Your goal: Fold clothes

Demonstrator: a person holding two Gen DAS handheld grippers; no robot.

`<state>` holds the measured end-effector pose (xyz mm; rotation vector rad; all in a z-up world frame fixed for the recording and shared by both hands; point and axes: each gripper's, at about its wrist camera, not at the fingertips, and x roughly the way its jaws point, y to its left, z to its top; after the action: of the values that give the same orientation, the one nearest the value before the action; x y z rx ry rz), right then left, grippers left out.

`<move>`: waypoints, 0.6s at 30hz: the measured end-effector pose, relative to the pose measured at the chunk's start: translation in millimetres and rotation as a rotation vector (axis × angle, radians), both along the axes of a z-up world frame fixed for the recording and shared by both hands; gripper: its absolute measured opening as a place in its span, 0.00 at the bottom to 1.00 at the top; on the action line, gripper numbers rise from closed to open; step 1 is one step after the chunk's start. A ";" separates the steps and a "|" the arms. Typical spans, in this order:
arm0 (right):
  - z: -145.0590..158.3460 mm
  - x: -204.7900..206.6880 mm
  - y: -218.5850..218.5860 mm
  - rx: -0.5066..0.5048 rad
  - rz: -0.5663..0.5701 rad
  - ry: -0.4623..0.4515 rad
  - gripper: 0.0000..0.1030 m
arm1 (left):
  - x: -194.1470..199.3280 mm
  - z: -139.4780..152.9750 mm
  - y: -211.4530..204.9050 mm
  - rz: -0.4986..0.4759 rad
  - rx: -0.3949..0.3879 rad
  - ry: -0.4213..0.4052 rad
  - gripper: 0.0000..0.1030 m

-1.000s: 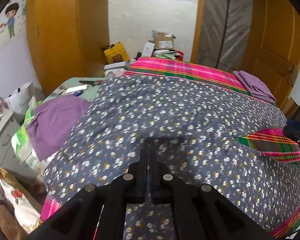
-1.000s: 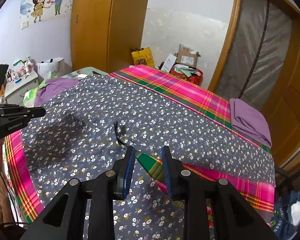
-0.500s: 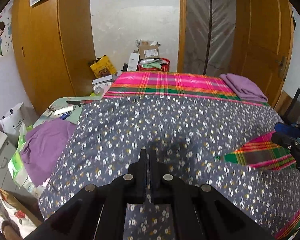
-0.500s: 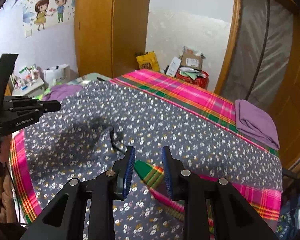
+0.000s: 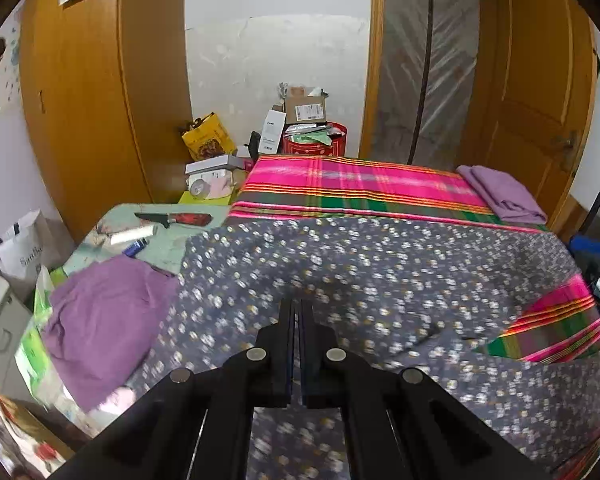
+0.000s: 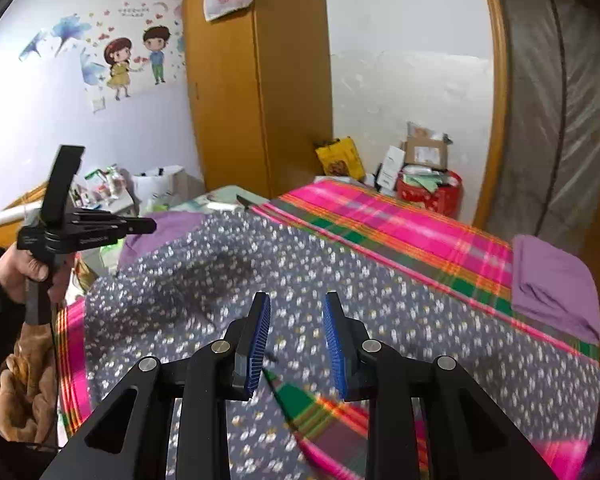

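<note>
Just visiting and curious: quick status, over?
Left gripper shut, empty. Right gripper open, empty. Floral garment spread flat on plaid bed cover, not folded. Nothing in the way.

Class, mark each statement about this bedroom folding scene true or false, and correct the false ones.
1. The right gripper has its jaws apart with nothing between them. True.
2. The left gripper is wide open. False: its jaws are shut.
3. The floral garment lies spread over the plaid bedcover. True.
4. The folded purple cloth sits on top of the floral garment. False: it rests on the plaid bedcover, beyond the garment.
5. A knife lies on the side table. True.
</note>
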<state>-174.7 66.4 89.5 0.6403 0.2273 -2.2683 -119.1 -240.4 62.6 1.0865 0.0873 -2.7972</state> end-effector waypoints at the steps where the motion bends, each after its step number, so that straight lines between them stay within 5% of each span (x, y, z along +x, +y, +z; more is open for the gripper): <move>1: 0.5 -3.7 -2.0 0.001 0.007 0.000 0.28 | -2.9 -1.3 -3.2 -0.003 -0.013 0.001 0.01; 8: 2.6 -26.8 -17.5 0.016 0.061 -0.046 0.30 | -16.8 -8.7 -9.1 -0.069 -0.044 0.013 0.01; 11: 9.8 -35.5 -20.1 0.008 0.055 -0.090 0.31 | -25.5 -8.3 -12.9 -0.086 0.011 -0.032 0.01; 18: 56.2 -33.1 -16.7 -0.010 0.075 -0.063 0.33 | -24.8 42.0 -13.1 -0.078 -0.036 0.029 0.01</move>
<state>-207.7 49.8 145.7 0.6851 0.2056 -2.1728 -143.9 -253.4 104.6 1.0636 -0.0019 -2.8722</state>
